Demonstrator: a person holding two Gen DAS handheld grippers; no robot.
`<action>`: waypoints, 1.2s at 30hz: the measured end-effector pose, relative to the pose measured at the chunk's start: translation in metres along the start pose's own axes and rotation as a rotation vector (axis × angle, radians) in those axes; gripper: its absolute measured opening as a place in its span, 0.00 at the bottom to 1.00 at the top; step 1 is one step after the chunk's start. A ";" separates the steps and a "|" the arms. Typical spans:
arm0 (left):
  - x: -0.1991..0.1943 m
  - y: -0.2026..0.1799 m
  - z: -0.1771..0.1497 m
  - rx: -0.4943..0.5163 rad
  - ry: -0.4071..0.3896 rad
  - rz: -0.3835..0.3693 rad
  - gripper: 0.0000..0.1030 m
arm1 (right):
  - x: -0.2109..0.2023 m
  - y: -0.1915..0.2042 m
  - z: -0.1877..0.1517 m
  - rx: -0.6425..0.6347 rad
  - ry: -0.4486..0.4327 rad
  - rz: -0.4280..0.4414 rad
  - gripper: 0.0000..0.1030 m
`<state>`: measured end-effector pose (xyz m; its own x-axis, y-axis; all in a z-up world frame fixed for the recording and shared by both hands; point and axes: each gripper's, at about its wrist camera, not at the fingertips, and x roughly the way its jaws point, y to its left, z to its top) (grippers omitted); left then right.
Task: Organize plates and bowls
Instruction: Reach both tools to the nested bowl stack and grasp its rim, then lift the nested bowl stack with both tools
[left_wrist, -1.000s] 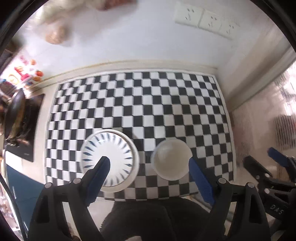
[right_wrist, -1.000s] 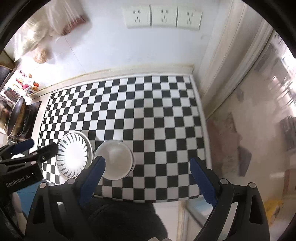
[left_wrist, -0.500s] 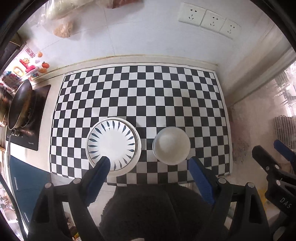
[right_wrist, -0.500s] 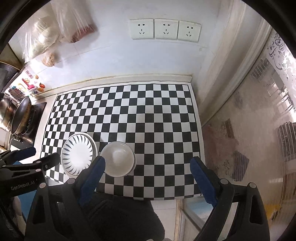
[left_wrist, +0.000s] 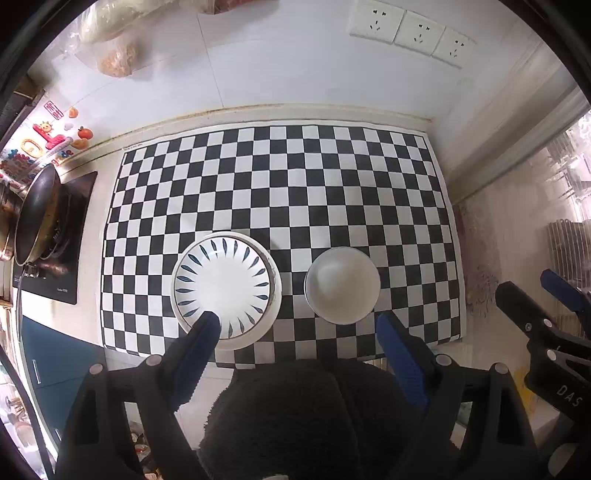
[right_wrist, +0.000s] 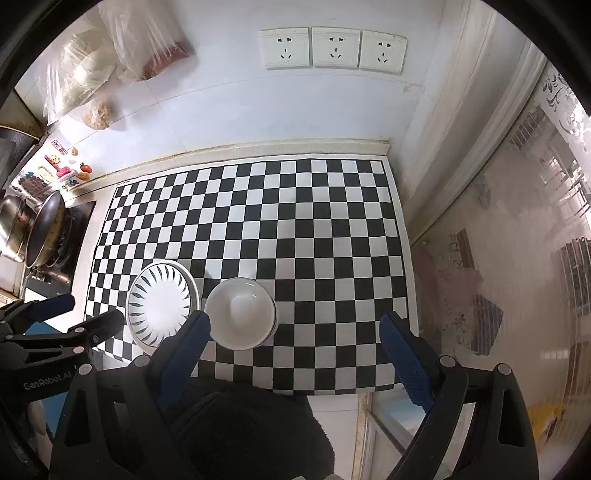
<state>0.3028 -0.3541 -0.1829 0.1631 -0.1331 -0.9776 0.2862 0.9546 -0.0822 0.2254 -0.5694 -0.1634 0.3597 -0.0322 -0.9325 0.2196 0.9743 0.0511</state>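
Fingers of both grippers spread wide, empty, above plate (left_wrist: 221, 282) and bowl (left_wrist: 341, 284)

On the black-and-white checkered mat (left_wrist: 280, 192) sit a round white plate with dark blue leaf strokes around its rim (left_wrist: 221, 282), stacked on a larger white plate, and a plain white round bowl (left_wrist: 341, 284) near its right, apart. The left gripper (left_wrist: 295, 325) hangs above both, blue-padded jaws spread wide, holding nothing. A dark metal wok (left_wrist: 35, 218) rests at far left.
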 end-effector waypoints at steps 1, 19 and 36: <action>0.001 -0.001 0.000 0.003 0.003 0.001 0.84 | 0.004 -0.001 0.001 0.004 0.006 0.008 0.92; 0.132 0.017 0.046 -0.041 0.151 -0.046 0.84 | 0.159 -0.017 0.006 0.092 0.249 0.139 0.92; 0.246 0.010 0.052 -0.053 0.400 -0.156 0.37 | 0.296 -0.027 -0.026 0.225 0.489 0.296 0.92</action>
<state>0.3950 -0.3908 -0.4141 -0.2598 -0.1731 -0.9500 0.2281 0.9449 -0.2346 0.3020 -0.5997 -0.4498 -0.0111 0.3909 -0.9204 0.3795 0.8532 0.3578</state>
